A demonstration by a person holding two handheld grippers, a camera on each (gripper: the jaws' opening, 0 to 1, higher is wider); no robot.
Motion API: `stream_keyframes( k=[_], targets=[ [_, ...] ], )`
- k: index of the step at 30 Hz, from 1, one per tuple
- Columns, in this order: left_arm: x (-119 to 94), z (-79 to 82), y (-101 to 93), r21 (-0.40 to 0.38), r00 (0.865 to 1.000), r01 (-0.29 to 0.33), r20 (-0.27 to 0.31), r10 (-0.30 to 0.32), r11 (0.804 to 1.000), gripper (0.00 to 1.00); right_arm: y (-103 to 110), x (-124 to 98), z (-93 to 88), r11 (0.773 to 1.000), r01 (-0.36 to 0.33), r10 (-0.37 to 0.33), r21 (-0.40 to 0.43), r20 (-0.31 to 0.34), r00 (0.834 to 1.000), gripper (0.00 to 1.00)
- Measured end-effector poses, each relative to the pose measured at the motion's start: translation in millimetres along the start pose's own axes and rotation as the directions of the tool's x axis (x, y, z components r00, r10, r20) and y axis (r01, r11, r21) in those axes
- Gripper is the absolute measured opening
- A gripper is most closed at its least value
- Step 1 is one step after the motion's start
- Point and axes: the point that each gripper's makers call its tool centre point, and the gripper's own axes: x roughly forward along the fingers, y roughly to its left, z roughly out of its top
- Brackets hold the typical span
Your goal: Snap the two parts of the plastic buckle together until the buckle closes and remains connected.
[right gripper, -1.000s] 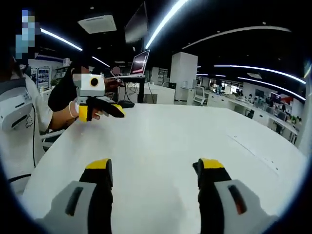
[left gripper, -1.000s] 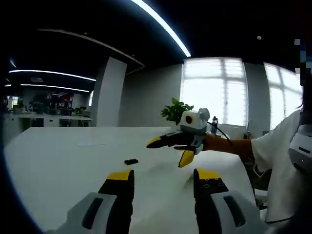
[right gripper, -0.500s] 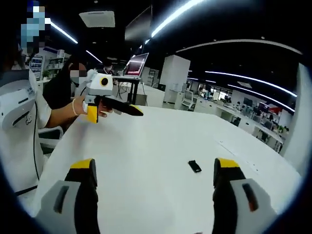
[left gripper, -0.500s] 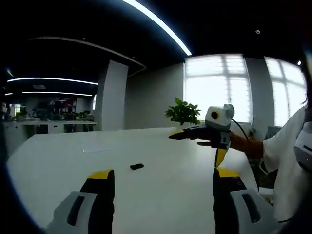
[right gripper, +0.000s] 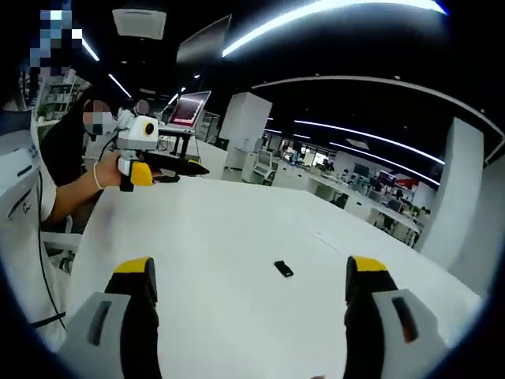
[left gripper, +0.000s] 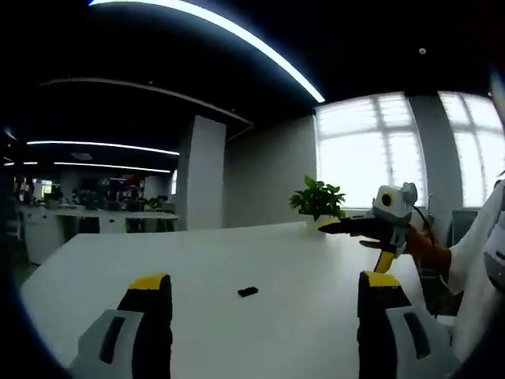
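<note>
A small black buckle piece (left gripper: 248, 291) lies alone on the white table (left gripper: 118, 260), a short way ahead of my left gripper (left gripper: 265, 279). That gripper is wide open with nothing between its yellow-tipped jaws. In the right gripper view the same buckle piece (right gripper: 282, 268) lies ahead of my right gripper (right gripper: 250, 270), also wide open and empty. Each gripper shows in the other's view, held up above the table: the right gripper (left gripper: 353, 246) at the right, the left gripper (right gripper: 170, 172) at the upper left. I cannot tell whether the piece is one part or two.
A potted plant (left gripper: 319, 199) stands at the table's far edge by bright windows. A person's hand (right gripper: 106, 175) and white sleeve (right gripper: 20, 205) are at the left. A laptop (right gripper: 185, 110) on a stand and rows of office desks (right gripper: 371, 213) lie beyond the table (right gripper: 213, 229).
Both grippers' jaws have spread wider. Both cameras have swung, so the buckle piece has come into the right gripper view. The other gripper looks farther off in each view.
</note>
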Motion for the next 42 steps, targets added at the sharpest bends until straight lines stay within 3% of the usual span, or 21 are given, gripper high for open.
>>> stream_keyframes(
  k=[4, 10, 16, 22, 26, 30, 35, 42],
  targets=[
    [-8.7, 16.0, 11.1, 0.009, 0.998, -0.062, 0.031, 0.062, 0.998, 0.99, -3.9, -15.5, -0.6, 0.996, 0.076, -0.076, 0.043, -0.001, 0.997, 1.00],
    [-17.6, 13.1, 18.3, 0.076, 0.988, -0.142, -0.042, 0.146, 0.987, 0.99, -2.5, -34.1, -7.7, 0.990, 0.130, -0.127, 0.050, -0.061, 0.990, 1.00],
    [-20.1, 1.6, 7.6, 0.103, 0.983, -0.143, -0.104, 0.153, 0.984, 0.99, -3.9, -52.3, -16.4, 0.981, 0.182, -0.175, 0.061, -0.104, 0.979, 1.00],
    [-22.1, -8.0, -9.5, 0.106, 0.983, -0.094, -0.147, 0.109, 0.990, 0.99, -8.3, -65.5, -16.5, 0.962, 0.252, -0.245, 0.102, -0.080, 0.966, 1.00],
    [-28.2, -15.8, -10.3, 0.102, 0.976, -0.112, -0.174, 0.129, 0.988, 0.99, -6.5, -69.4, -16.1, 0.949, 0.288, -0.284, 0.128, -0.044, 0.958, 1.00],
    [-37.5, -21.1, -4.3, 0.087, 0.973, -0.149, -0.162, 0.161, 0.985, 0.99, -4.9, -75.6, -27.5, 0.935, 0.340, -0.331, 0.104, -0.097, 0.939, 1.00],
    [-46.8, -22.9, 1.7, 0.021, 0.985, -0.146, -0.095, 0.147, 0.989, 0.99, -6.1, -84.6, -29.0, 0.912, 0.386, -0.379, 0.142, -0.072, 0.923, 1.00],
    [-61.9, -33.9, 11.8, 0.025, 0.974, -0.199, -0.109, 0.201, 0.980, 0.99, -3.0, -97.0, -45.3, 0.885, 0.438, -0.426, 0.157, -0.107, 0.899, 1.00]
  ],
)
